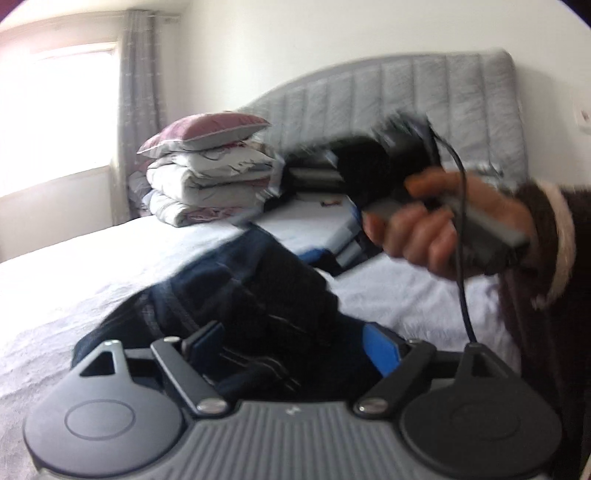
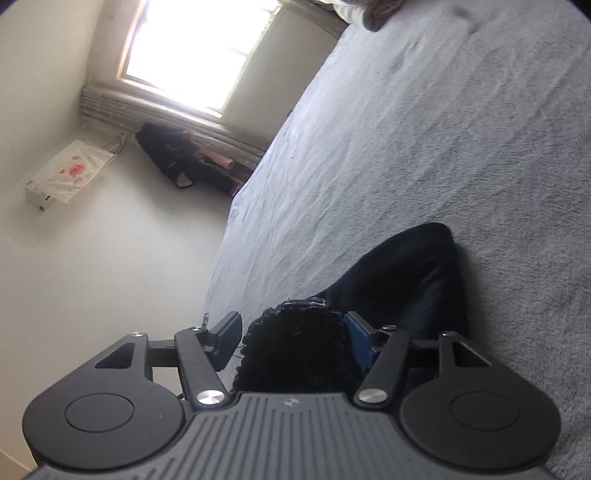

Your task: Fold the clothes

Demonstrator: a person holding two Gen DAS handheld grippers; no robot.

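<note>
In the left wrist view, the right gripper (image 1: 388,162) at two o'clock is smeared by motion; how its jaws stand cannot be told. The hand (image 1: 443,225) gripping it is blurred too, its brown sleeve (image 1: 546,240) cut off at three o'clock. Dark clothes (image 1: 314,173) behind it are streaked beyond naming. The left gripper (image 1: 295,347) has its fingertips buried in the dark blue garment (image 1: 258,280). In the right wrist view, dark fabric (image 2: 295,350) hides the jaw gap; the bedding stack (image 2: 365,11) is cropped at twelve o'clock.
</note>
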